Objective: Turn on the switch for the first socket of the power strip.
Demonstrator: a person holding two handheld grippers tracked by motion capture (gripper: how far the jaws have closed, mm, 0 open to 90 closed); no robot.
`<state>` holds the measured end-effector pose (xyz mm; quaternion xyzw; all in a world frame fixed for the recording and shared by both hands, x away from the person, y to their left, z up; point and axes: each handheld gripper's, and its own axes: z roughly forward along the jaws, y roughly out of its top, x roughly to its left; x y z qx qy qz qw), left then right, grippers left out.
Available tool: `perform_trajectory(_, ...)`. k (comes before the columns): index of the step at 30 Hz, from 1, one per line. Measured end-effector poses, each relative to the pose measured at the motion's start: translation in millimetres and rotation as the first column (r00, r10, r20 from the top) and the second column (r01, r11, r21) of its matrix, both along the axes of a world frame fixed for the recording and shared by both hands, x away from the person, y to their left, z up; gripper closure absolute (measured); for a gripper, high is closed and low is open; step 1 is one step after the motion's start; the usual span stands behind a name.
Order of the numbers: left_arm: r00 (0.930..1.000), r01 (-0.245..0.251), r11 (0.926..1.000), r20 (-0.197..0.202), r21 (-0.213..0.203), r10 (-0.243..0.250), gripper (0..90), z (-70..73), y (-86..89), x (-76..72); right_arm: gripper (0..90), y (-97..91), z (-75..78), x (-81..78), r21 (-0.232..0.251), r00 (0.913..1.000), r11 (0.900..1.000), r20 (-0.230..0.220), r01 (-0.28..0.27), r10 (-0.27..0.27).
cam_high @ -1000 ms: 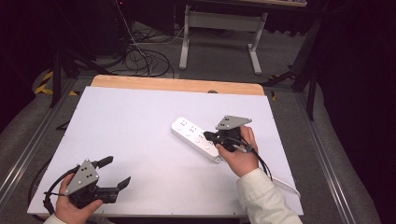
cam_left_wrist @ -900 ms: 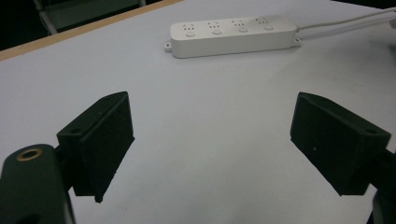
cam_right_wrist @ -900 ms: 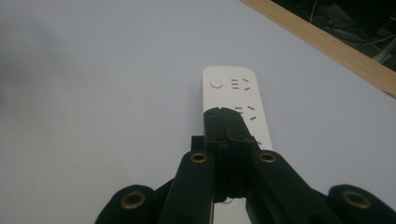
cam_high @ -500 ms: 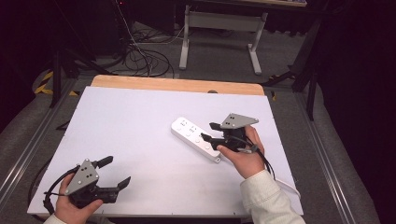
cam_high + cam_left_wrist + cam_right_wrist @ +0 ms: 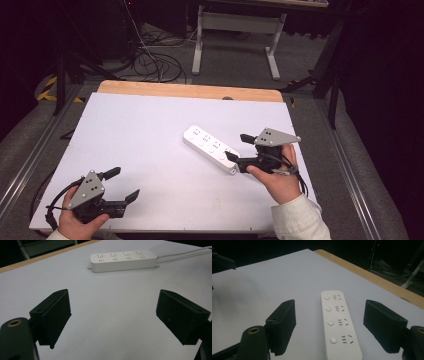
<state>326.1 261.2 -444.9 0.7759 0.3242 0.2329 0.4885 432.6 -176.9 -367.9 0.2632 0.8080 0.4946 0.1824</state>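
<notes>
A white power strip with several sockets lies flat on the white tabletop, right of centre and angled. Its cable trails off its near end. My right gripper is open just off that near end. In the right gripper view the power strip runs lengthwise between the jaws of the right gripper, which do not touch it. My left gripper is held open at the front left corner, with nothing between its jaws. The left gripper view has the power strip far ahead of the left gripper.
The table's far edge is a bare wooden strip. Beyond it on the floor are loose cables and a white desk frame. Metal rails run along both sides of the table.
My right gripper has drawn back to the right, off the near end of the power strip. The strip and my left gripper have stayed where they were.
</notes>
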Motion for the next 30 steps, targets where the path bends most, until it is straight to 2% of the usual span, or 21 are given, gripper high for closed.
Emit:
perform_trajectory(2,1.0,0.008,1.0,0.0,0.002,-0.008,10.5,0.2,0.2,-0.1,23.0,-5.5,-0.6,-4.0,0.018,0.9999,0.9998,-0.015,-0.008,0.008)
perform_trajectory(3,0.9999,0.012,0.9999,-0.001,-0.002,-0.012,9.6,0.4,0.8,-0.4,21.4,-10.9,-2.0,-8.1,0.056,0.9994,0.9982,-0.027,-0.02,0.022)
perform_trajectory(6,0.9999,0.016,0.9999,0.005,-0.004,-0.016,7.3,1.1,2.3,-0.1,18.9,-15.5,-3.5,-12.2,0.076,0.9993,0.9969,-0.031,-0.021,0.023)
perform_trajectory(8,0.9996,0.027,0.9994,-0.001,-0.023,-0.027,7.0,1.1,3.2,-0.7,17.6,-19.3,-5.2,-16.0,0.075,0.9993,0.9969,-0.028,-0.022,0.024)
perform_trajectory(12,0.9994,0.034,0.9992,0.005,-0.023,-0.034,5.9,1.8,4.1,-1.3,15.3,-26.5,-10.6,-23.0,0.072,0.9991,0.9968,-0.021,-0.035,0.036)
perform_trajectory(16,0.9994,0.034,0.9991,0.006,-0.024,-0.034,6.0,2.1,4.9,-1.9,14.0,-33.5,-19.1,-30.0,0.108,0.9973,0.9928,-0.047,-0.051,0.057)
perform_trajectory(22,0.9995,0.032,0.9991,0.009,-0.028,-0.032,6.0,2.4,6.0,-2.7,12.5,-40.4,-33.7,-37.9,0.084,0.9976,0.995,-0.04,-0.054,0.057)
perform_trajectory(30,0.9995,0.029,0.999,0.011,-0.033,-0.029,6.0,2.5,6.8,-3.7,12.6,-49.0,-56.3,-43.9,0.093,0.9967,0.9947,-0.063,-0.044,0.05)
